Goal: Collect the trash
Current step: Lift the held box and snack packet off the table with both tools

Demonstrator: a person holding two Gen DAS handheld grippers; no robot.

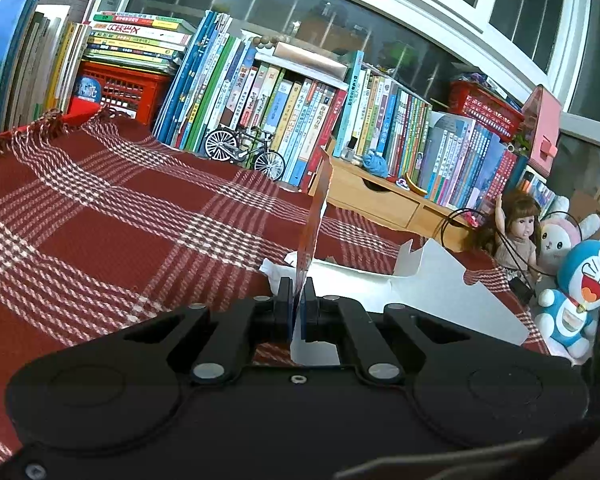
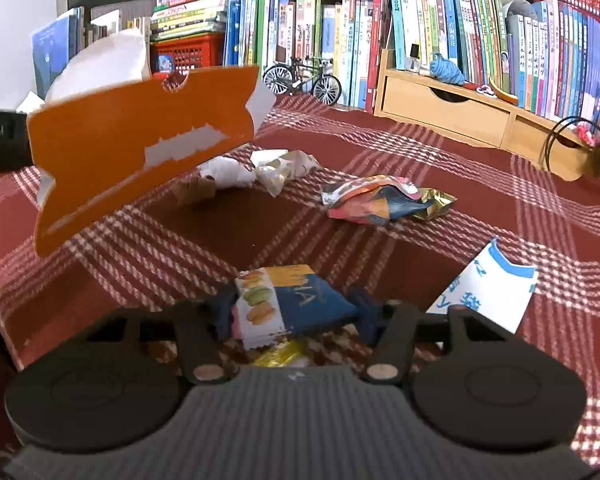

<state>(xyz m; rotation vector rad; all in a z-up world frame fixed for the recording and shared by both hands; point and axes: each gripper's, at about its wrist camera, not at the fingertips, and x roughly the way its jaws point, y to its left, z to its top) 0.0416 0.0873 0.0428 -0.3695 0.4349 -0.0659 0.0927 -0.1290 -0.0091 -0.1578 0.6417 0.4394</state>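
My left gripper (image 1: 296, 285) is shut on the edge of a torn orange cardboard box (image 1: 319, 208), which stands up from the jaws; its white inside (image 1: 440, 280) spreads to the right. In the right wrist view that orange box (image 2: 140, 128) hangs above the table at the left. My right gripper (image 2: 296, 312) is open and low over the cloth, one finger on each side of a blue-and-white macaron wrapper (image 2: 312, 300). Farther off lie a crumpled colourful bag (image 2: 380, 200), a silvery wrapper (image 2: 284, 164), a white paper ball (image 2: 228, 172) and a white-and-blue paper (image 2: 484, 292).
A red plaid cloth (image 2: 500, 200) covers the table. Rows of books, a wooden drawer unit (image 2: 440, 108) and a model bicycle (image 2: 300, 76) line the back. A doll (image 1: 516, 228) and a blue plush toy (image 1: 580, 292) stand at the right end.
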